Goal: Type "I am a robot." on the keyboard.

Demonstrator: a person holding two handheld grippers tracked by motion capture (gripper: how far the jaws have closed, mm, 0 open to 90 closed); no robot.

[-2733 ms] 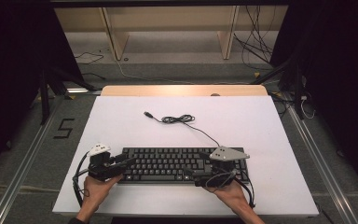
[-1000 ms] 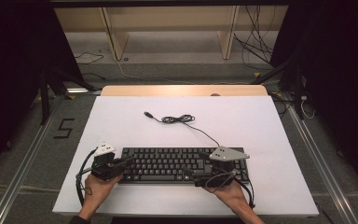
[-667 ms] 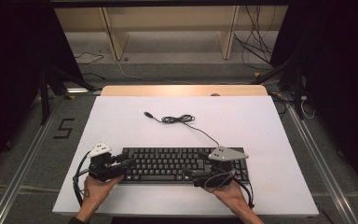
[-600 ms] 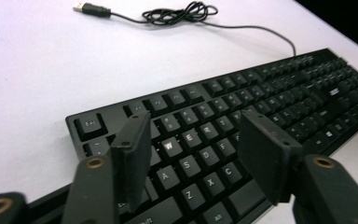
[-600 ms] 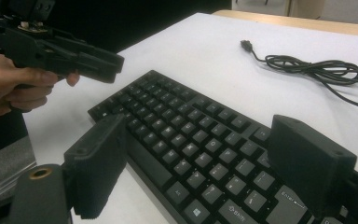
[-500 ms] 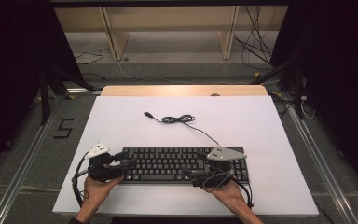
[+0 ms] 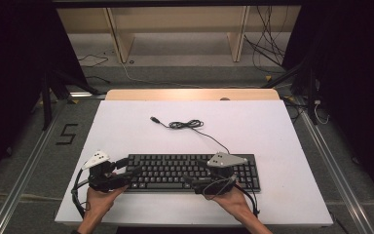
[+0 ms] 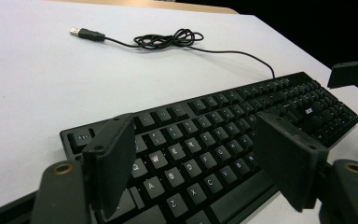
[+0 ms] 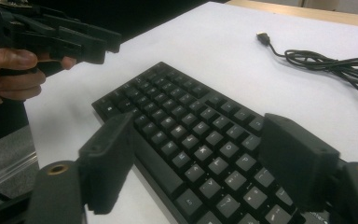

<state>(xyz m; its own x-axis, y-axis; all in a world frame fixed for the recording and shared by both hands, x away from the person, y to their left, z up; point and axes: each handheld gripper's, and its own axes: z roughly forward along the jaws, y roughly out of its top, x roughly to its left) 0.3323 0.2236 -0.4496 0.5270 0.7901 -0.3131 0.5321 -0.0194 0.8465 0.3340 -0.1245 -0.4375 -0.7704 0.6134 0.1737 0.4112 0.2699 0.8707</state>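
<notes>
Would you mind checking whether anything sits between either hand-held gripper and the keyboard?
Nothing visible does: the left hand-held gripper and right hand-held gripper hover open directly over the keyboard; its cable lies beyond.

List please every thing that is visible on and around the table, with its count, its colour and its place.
keyboard: 1, black, lying flat on the near part of the table, between the two grippers
keyboard cable: 1, black, runs from the keyboard's far edge to a loose coil at mid-table, ending in a USB plug lying free
table: 1, white top with a light wooden strip at the far edge
shelf frame: 1, light wood, on the floor beyond the table
floor cables: several, dark, behind the table at the right
left gripper: 1, black, over the keyboard's left end, jaws open, nothing between them
right gripper: 1, black with a grey plate, over the keyboard's right part, jaws open, nothing between them
hands: 2, each holding one gripper at the near edge
</notes>
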